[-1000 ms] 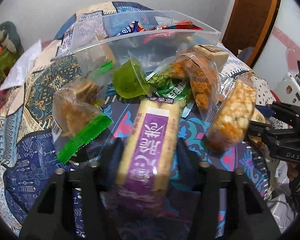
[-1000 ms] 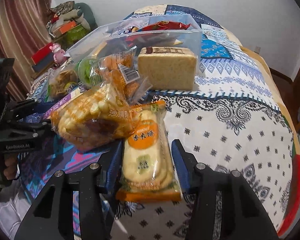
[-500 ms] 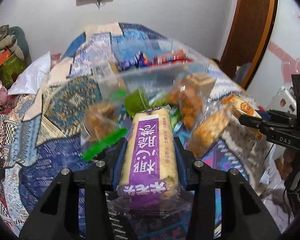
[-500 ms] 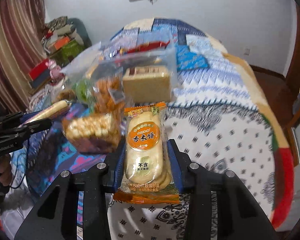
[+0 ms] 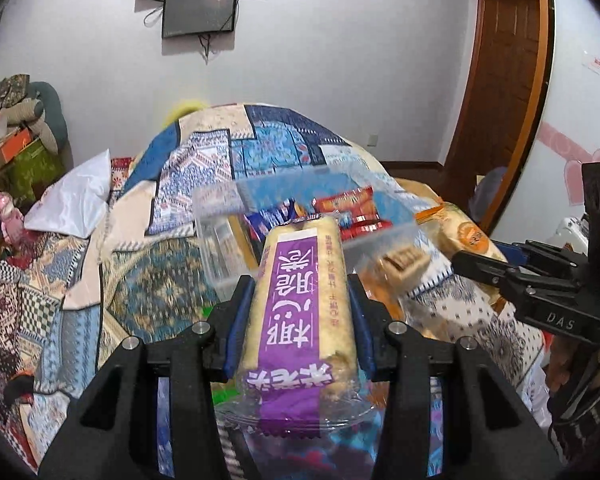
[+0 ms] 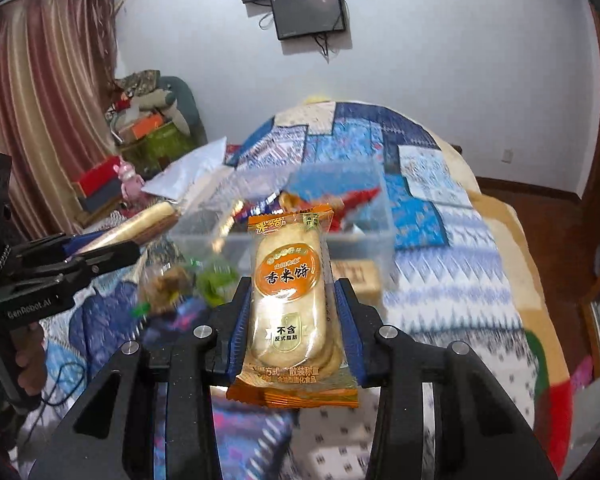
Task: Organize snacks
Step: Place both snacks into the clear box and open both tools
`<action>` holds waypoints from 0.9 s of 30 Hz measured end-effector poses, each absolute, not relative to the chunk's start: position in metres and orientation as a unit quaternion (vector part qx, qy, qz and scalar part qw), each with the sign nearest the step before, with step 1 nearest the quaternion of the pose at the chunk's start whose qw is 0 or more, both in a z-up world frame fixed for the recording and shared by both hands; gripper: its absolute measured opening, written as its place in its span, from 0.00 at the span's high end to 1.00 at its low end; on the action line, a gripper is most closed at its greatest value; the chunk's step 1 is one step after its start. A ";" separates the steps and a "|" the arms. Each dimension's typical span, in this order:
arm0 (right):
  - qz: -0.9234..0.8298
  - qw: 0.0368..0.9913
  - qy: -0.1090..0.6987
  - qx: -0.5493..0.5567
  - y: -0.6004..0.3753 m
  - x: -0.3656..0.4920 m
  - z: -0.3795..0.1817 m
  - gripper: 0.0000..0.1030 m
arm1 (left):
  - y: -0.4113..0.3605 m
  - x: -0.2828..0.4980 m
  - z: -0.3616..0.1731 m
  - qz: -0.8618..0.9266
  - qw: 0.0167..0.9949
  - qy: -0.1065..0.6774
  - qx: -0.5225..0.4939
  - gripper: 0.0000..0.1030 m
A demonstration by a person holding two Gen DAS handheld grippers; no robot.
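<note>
Above the bed covered with a blue-and-cream patchwork quilt (image 5: pixel 260 148), the left gripper (image 5: pixel 300 304) pinches a long cream snack bar in a clear wrapper with a purple label (image 5: pixel 300 300), both blue-edged pads pressed against its sides. The right gripper (image 6: pixel 294 312) pinches a pack of pale rice crackers in an orange-trimmed wrapper (image 6: pixel 290 300) in the same manner, the pack standing lengthwise between the pads. Both packs are held clear of the bedding. Beyond them, a clear rectangular plastic container (image 6: pixel 376 236) rests on the quilt and holds several red and blue wrapped snacks (image 5: pixel 352 208). Loose items lie on the quilt just in front of the container: a green item, possibly a jelly cup (image 6: pixel 216 280) (the view is blurred), and a tan block-shaped cake in clear wrap (image 6: pixel 360 276).
</note>
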State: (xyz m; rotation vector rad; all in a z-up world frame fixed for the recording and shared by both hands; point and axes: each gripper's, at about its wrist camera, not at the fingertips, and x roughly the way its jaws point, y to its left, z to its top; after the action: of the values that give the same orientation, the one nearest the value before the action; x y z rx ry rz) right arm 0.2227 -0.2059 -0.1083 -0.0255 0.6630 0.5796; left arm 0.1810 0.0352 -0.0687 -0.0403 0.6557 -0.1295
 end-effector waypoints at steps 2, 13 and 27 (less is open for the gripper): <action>0.285 0.904 0.319 -0.009 -0.198 0.233 -0.105 0.64 | 0.037 0.190 -0.066 -0.060 0.946 0.319 -0.020 0.57; 0.296 0.897 0.327 -0.011 -0.159 0.285 -0.104 0.64 | 0.054 0.252 -0.068 -0.046 0.943 0.329 -0.040 0.57; 0.292 0.886 0.360 -0.037 -0.128 0.333 -0.126 0.64 | 0.063 0.314 -0.100 -0.049 0.922 0.379 -0.057 0.57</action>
State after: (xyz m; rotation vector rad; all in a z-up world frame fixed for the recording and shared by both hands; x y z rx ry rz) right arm 0.3330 -0.1277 -0.1260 -0.0769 0.7483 0.6063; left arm 0.3137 0.0630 -0.0996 -0.1164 0.7787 -0.1005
